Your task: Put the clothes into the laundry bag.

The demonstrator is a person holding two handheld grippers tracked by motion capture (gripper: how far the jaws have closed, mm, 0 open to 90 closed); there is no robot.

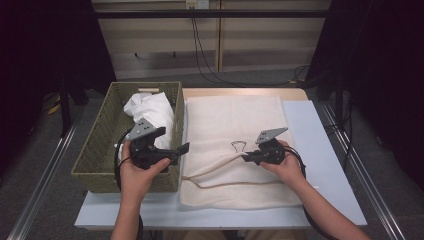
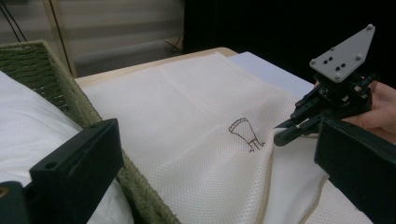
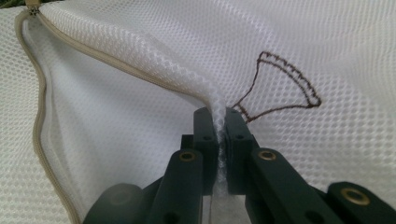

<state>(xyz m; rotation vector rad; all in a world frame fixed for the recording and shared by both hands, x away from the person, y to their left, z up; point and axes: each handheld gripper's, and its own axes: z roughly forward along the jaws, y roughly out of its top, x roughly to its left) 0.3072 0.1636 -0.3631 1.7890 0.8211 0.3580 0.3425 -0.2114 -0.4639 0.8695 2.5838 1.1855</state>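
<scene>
Grey floor (image 1: 45, 145), beige wall panels (image 1: 160, 35), dark sides

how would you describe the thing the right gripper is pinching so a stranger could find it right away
Start at the light table: a green woven basket stands at its left end, and a cream mesh laundry bag lies flat beside it. The right gripper is shut on a raised fold of that bag. Unlike the plain white cloth in the basket, it is netted, edged by a beige zipper and stitched with a small brown motif.
</scene>
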